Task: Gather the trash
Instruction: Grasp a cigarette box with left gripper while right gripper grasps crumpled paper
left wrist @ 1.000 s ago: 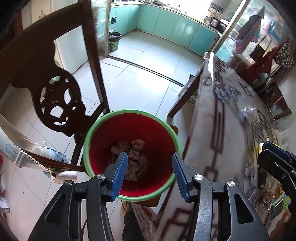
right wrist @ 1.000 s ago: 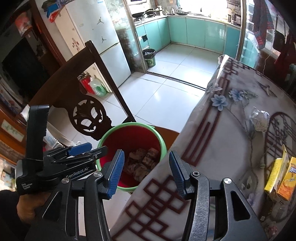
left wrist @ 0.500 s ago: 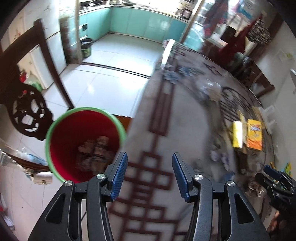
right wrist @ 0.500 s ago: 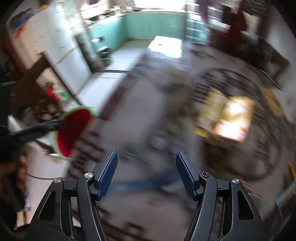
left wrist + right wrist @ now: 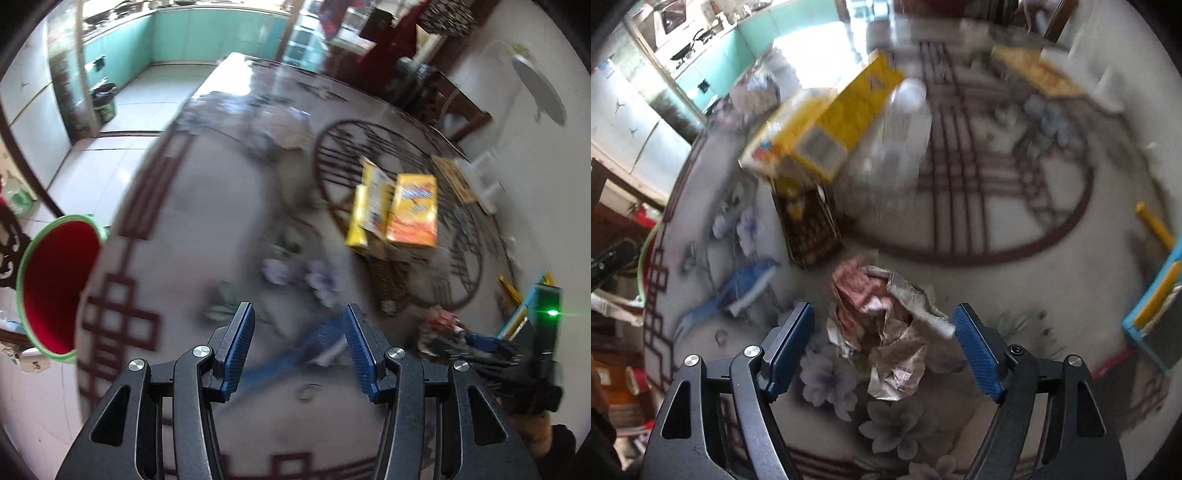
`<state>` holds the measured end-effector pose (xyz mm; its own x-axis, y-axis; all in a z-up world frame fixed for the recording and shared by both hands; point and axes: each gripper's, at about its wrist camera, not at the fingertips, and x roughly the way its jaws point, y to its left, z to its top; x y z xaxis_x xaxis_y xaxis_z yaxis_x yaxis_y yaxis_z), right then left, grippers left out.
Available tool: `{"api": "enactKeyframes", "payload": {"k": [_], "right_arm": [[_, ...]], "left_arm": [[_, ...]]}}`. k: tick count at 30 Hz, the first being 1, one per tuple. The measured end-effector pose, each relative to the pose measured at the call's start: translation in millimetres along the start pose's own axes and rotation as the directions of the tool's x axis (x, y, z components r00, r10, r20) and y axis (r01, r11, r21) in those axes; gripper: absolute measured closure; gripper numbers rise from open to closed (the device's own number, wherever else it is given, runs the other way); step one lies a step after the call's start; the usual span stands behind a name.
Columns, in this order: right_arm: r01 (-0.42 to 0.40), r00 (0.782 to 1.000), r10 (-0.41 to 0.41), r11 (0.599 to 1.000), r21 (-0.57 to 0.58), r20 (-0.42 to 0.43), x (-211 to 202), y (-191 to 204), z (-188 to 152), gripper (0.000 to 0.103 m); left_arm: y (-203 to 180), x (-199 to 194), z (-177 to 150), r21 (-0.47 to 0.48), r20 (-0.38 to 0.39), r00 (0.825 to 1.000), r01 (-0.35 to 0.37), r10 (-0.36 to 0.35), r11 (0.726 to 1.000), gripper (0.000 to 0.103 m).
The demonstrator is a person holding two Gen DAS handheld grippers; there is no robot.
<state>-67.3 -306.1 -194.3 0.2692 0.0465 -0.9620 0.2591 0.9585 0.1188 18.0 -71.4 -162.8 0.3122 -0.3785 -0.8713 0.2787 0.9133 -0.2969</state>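
Wrapper (image 5: pixel 882 332): crumpled, on the table (image 5: pixel 1015 288) near its front edge, between my right gripper (image 5: pixel 884 352) pads, untouched; these jaws have just been opening. My left gripper (image 5: pixel 299 347) stands parted, empty. Bin (image 5: pixel 55 280) sits past the table's left edge.

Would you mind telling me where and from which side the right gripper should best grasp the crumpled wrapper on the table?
Probably across its bulky middle, coming straight down from above: the crumpled wrapper lies loose on the tablecloth as an uneven heap, and the right gripper, jaws just opened wide, already straddles it without touching.
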Motion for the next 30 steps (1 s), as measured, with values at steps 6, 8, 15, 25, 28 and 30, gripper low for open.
{"api": "enactKeyframes", "payload": {"k": [6,8,15,25,28,30], "right_arm": [[-0.071,0.997,0.071,0.997,-0.016,-0.008,4.2,-6.8,-9.4,0.061],[-0.089,0.996,0.089,0.996,-0.008,0.012,-6.6,-12.2,-10.3,0.062],[-0.092,0.991,0.085,0.994,0.067,0.107,-49.3,-43.1,-11.9,0.061],[-0.081,0.99,0.069,0.992,0.1,0.119,-55.4,-43.5,-9.7,0.057],[-0.084,0.991,0.073,0.992,0.095,0.116,-54.6,-37.3,-7.4,0.057],[-0.091,0.99,0.081,0.992,0.086,0.117,-54.1,-32.3,-3.0,0.057]], "left_arm": [[-35.7,29.4,-1.5,0.019,-0.066,0.997,0.042,-0.041,0.999,0.055],[-43.7,42.2,1.3,0.016,-0.09,0.994,0.065,-0.063,0.998,0.054],[-71.0,90.7,15.4,-0.006,-0.141,0.983,0.115,-0.114,0.993,0.054],[-75.5,135.7,17.5,-0.052,-0.188,0.975,0.112,-0.12,0.992,0.088],[-72.0,130.5,15.8,-0.039,-0.189,0.974,0.123,-0.128,0.992,0.092],[-66.1,120.2,13.9,-0.029,-0.181,0.975,0.125,-0.129,0.992,0.092]]}}
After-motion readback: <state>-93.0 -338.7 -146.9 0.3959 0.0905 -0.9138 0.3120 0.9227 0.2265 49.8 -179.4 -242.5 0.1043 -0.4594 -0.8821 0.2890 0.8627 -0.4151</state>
